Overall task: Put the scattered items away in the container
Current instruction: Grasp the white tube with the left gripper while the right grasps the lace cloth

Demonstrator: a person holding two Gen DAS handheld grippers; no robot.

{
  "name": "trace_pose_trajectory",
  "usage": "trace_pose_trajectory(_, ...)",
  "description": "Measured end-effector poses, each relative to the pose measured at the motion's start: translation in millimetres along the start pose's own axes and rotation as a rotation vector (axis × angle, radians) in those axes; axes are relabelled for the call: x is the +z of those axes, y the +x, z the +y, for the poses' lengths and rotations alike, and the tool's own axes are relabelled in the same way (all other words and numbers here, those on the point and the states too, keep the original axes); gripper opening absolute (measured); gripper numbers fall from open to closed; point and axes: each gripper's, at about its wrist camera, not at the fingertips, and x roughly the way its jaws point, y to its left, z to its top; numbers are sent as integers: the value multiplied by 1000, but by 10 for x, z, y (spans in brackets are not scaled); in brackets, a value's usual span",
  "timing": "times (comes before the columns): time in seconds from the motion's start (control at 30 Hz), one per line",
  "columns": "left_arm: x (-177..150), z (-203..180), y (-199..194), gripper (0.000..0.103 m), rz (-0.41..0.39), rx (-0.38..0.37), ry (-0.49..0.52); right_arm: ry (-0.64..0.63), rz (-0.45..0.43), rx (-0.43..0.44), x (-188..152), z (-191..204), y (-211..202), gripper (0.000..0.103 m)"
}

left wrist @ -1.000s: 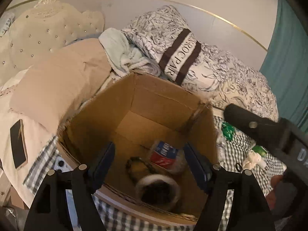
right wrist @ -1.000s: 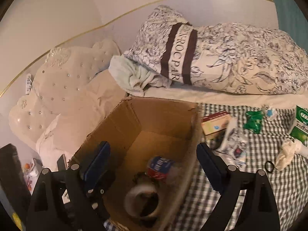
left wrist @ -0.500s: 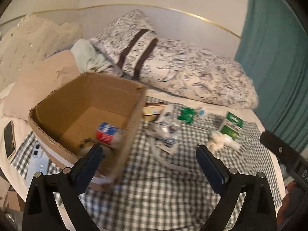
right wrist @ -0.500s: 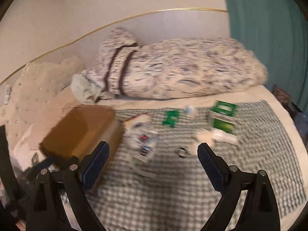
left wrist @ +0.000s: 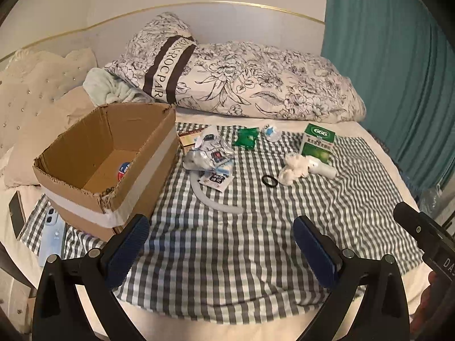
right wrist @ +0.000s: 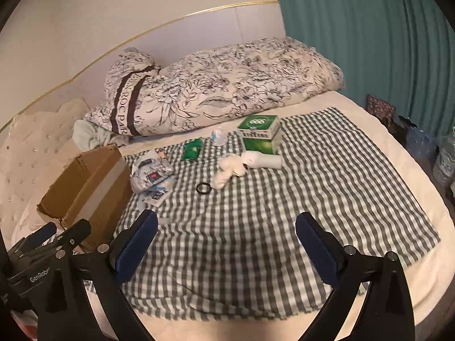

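I held my left gripper (left wrist: 221, 245) wide, empty | my right gripper (right wrist: 226, 244) wide, empty | open brown cardboard box (left wrist: 113, 153) at checked cloth's (left wrist: 256, 241) left edge | green carton (left wrist: 317, 143), black ring (left wrist: 269, 181) scattered mid-cloth

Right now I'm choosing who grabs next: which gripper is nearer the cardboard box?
Left. The left gripper hangs open just off the cardboard box corner; the right gripper is open further right.
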Motion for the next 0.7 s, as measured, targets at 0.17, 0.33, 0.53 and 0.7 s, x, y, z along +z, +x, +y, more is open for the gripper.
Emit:
trace_pose_trajectory(0.17, -2, 55, -161, 103, -2, -6, -6, -16, -16, -18, -20, 13, -203, 98)
trace_pose_trajectory(0.33, 144, 159, -289, 103, -10, 7, -29, -9, -8, 34, 204, 98, -413, 98)
trace_pose_trajectory(0.53, 338, 259, -188, 103, -17, 39, -63, -7, -48, 95, 710, 276, -583, 101)
trace_pose_trajectory(0.7, 329, 277, 241, 103, 25, 50, -81, -29, -4, 64, 987, 462, 67, 102)
